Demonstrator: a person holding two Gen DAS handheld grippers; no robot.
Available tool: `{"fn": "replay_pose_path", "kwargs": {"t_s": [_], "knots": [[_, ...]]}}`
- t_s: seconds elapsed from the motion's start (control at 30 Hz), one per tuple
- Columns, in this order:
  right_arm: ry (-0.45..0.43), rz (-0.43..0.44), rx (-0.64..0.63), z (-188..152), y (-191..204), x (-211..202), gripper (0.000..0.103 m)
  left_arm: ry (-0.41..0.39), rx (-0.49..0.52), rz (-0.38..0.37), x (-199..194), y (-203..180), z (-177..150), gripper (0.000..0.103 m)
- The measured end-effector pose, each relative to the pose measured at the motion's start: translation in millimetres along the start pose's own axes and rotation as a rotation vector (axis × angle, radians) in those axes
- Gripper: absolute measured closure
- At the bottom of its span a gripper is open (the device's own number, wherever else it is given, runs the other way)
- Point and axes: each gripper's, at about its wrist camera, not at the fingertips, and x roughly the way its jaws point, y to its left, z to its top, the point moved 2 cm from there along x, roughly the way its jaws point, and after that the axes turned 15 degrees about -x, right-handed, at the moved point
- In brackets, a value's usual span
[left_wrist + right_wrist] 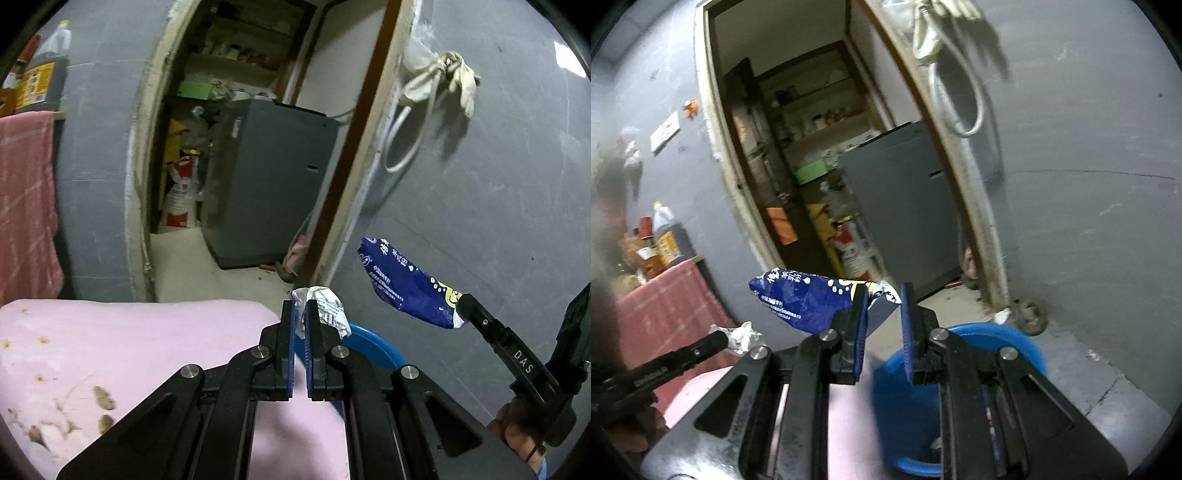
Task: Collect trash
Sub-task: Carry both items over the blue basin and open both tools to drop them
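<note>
My left gripper [301, 308] is shut on a crumpled white paper wad [325, 304], held above the edge of a pink table [129, 339]. The wad also shows in the right wrist view [740, 338]. My right gripper [884, 295] has its jaws partly apart; a blue printed plastic bag [809, 299] hangs against its left finger, and whether it is clamped is unclear. In the left wrist view the bag [406, 284] sticks out from the right gripper's tip. A blue bucket [1015, 341] stands on the floor below both grippers, and its rim shows in the left wrist view [373, 345].
A grey wall with an open doorway [240, 147] faces me, with a grey appliance [269, 181] and shelves inside. Food scraps [103, 398] lie on the pink table. A red cloth [26, 206] and bottles are at the left. Gloves [439, 77] hang on the wall.
</note>
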Motion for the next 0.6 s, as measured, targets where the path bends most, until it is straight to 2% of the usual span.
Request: {"fn": "replay_pose_path", "kwargs": {"t_s": [0.33, 0.6], "knots": [[0.015, -0.091, 0.010, -18, -37, 4, 0.086, 0.090, 0.054, -0.004, 53, -26, -24, 0.100], [0.082, -0.092, 0.083, -38, -58, 20, 0.086, 0.187, 0.037, 0.049, 88, -29, -41, 0.100]]}}
